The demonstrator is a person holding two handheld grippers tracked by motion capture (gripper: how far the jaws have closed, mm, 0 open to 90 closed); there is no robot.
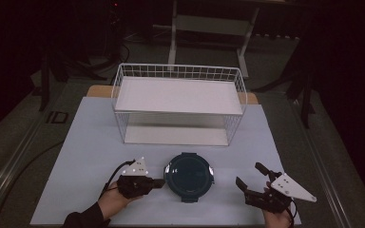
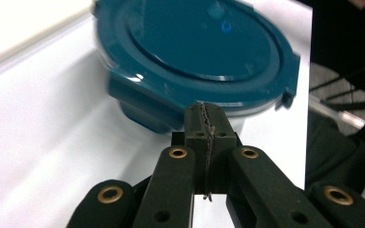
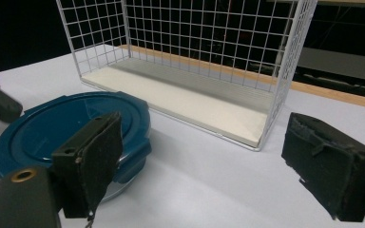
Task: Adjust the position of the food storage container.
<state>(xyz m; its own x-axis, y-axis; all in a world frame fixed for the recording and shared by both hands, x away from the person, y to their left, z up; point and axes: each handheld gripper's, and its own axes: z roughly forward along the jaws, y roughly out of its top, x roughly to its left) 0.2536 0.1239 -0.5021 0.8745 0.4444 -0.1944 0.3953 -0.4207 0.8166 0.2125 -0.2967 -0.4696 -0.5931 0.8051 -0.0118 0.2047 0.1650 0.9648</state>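
A round dark-blue container with a clip-on lid (image 1: 188, 176) (image 2: 195, 52) (image 3: 71, 128) sits on the white mat near the front edge. My left gripper (image 1: 160, 182) (image 2: 204, 116) lies just left of it, its jaws shut with nothing between them. Their tips point at the container's side, very close to it; I cannot tell whether they touch. My right gripper (image 1: 248, 174) (image 3: 209, 166) rests to the right of the container, apart from it. Its jaws stand wide open and empty, with the black pads (image 3: 95, 156) well apart.
A white wire rack (image 1: 178, 102) (image 3: 190, 61) with an upper and a lower shelf stands behind the container at the mat's middle. The white mat (image 1: 90, 142) covers the table. Dark floor and stand legs lie beyond.
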